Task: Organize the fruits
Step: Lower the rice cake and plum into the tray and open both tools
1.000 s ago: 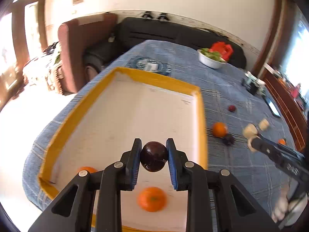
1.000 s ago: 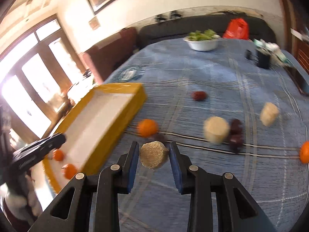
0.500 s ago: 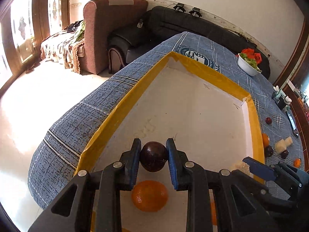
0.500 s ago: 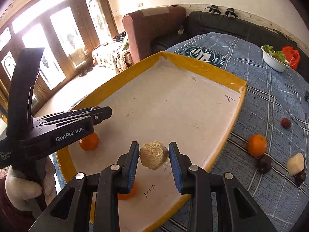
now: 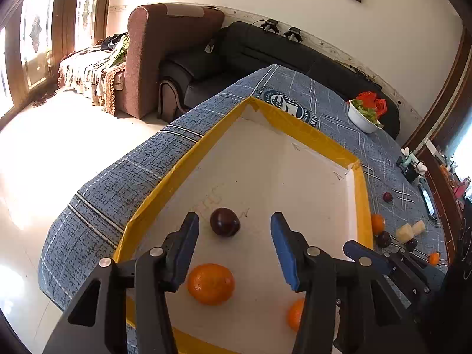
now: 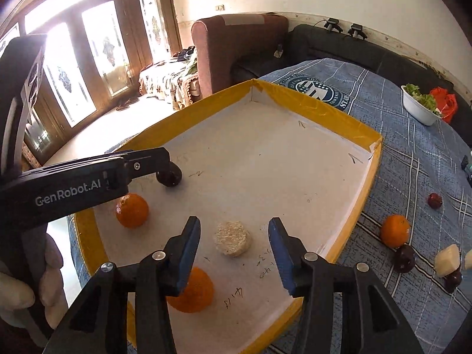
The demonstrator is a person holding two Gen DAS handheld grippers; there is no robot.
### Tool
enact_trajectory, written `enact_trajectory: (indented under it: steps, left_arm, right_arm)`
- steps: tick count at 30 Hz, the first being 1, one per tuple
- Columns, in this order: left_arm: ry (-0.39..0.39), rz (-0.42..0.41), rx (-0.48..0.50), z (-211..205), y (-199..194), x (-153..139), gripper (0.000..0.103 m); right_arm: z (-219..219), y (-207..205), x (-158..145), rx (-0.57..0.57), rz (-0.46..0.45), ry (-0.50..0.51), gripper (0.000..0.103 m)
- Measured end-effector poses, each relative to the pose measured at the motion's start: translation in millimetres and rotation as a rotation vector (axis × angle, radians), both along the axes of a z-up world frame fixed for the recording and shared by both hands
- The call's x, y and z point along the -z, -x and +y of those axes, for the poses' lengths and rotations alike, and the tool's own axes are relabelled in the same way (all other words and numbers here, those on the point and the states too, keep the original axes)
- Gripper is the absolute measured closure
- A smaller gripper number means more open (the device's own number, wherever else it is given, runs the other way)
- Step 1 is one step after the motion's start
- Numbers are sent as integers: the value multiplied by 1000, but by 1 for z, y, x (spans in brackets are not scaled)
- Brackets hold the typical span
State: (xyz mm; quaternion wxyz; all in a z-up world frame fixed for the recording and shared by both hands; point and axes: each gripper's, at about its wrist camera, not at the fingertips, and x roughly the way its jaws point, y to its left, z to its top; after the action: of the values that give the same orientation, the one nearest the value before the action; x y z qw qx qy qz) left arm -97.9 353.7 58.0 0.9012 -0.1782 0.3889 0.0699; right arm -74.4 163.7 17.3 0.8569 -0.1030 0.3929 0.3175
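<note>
A white tray with a yellow rim [image 5: 188, 159] lies on the blue-clothed table. Both grippers hang over its near end with jaws opening. My left gripper [image 5: 234, 216] is open, and a dark plum [image 5: 224, 222] lies loose on the tray floor between its fingers. My right gripper [image 6: 234, 220] is open too, with a round beige piece [image 6: 232, 238] resting on the floor between its pads, untouched. Two oranges [image 6: 132, 210] [image 6: 191, 292] also sit in the tray. In the right wrist view the left gripper [image 6: 166, 165] stands at the left, above the plum [image 6: 169, 177].
On the cloth right of the tray lie an orange [image 6: 394, 230], dark plums [image 6: 404, 258] [image 6: 435, 200] and pale chunks [image 6: 447, 260]. A white bowl of greens [image 6: 420, 109] stands at the far end. Sofas stand beyond the table. A gloved hand [image 6: 17, 295] holds the left gripper.
Both grippers have opened. The plum dropped from the left one and the beige piece from the right one onto the tray floor. Before that, the right gripper swung from the cloth over the tray.
</note>
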Motion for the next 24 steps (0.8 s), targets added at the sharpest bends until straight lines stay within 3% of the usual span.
enact_trajectory:
  steps: [9, 18, 24]
  left_arm:
    - [7, -34, 30, -28, 25, -11, 47]
    - [48, -19, 33, -48, 38, -7, 44]
    - [18, -25, 119, -87, 39, -11, 43]
  right_arm:
    - [-23, 10, -17, 63, -81, 16, 50]
    - [-60, 11, -17, 151, -60, -14, 50]
    - [-109, 12, -16, 220, -49, -38, 50]
